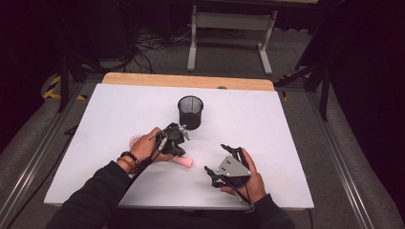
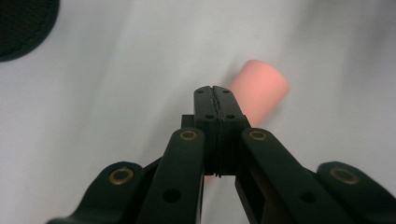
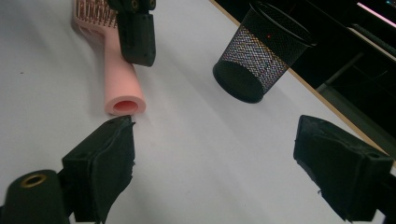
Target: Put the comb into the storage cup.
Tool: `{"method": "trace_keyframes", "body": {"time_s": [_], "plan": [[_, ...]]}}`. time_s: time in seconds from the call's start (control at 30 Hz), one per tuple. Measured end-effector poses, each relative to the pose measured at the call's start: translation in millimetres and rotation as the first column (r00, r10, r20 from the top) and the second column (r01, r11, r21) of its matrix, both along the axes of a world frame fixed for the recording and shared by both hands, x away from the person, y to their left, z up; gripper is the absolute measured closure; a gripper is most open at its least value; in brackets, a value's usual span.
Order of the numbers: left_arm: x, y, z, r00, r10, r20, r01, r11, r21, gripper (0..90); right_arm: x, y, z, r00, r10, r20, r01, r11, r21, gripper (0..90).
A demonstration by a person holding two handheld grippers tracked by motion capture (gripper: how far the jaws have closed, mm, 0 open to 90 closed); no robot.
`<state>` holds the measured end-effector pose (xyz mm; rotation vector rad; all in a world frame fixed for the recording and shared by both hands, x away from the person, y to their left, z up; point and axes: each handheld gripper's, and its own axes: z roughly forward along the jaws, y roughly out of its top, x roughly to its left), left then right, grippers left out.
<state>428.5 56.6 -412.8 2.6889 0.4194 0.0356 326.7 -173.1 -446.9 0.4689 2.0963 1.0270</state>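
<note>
We see the pink hairbrush (image 3: 112, 60) lying flat on the white bench (image 1: 267, 124), its hollow handle end toward the right hand-held gripper (image 3: 215, 172), whose jaws stand wide apart with nothing between them. The left hand-held gripper (image 2: 215, 95) has its jaws pressed together with nothing between them, poised right over the brush handle; we cannot tell whether it touches it. The black mesh cup (image 1: 190, 112) stands upright on the bench just beyond the left hand-held gripper
</note>
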Motion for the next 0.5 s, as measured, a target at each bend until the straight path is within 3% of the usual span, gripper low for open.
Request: {"method": "trace_keyframes", "body": {"time_s": [0.17, 0.23, 0.3, 0.37, 0.5], "plan": [[-4.2, 2.8, -0.8, 0.9998, 0.005, 0.017, -0.005, 0.9999, -0.013, 89.8, 0.2, 0.9, -0.7, 1.0, 0.001, -0.002, -0.001, 1.0, -0.004, 13.2], [-5.0, 5.6, -0.5, 0.9984, 0.027, 0.05, -0.026, 0.9995, -0.016, 89.8, 0.6, 1.1, -0.9, 1.0, 0.0, -0.005, 0.0, 1.0, -0.005, 13.2], [-6.3, 11.7, 0.4, 0.9979, 0.022, 0.062, -0.019, 0.9985, -0.051, 89.8, 0.5, 1.0, -0.8, 1.0, 0.002, -0.007, -0.002, 1.0, -0.003, 13.2], [-9.1, 20.4, 2.7, 0.9942, 0.037, 0.101, -0.028, 0.9957, -0.088, 89.7, 0.9, 0.7, -0.9, 0.9999, 0.0, -0.013, 0.0, 1.0, 0.0, 13.2], [-16.0, 43.6, 6.3, 0.9834, 0.088, 0.159, -0.057, 0.9808, -0.186, 89.5, 2.8, 1.3, -1.2, 0.9991, 0.01, -0.041, -0.009, 0.9999, 0.009, 13.1]]}}
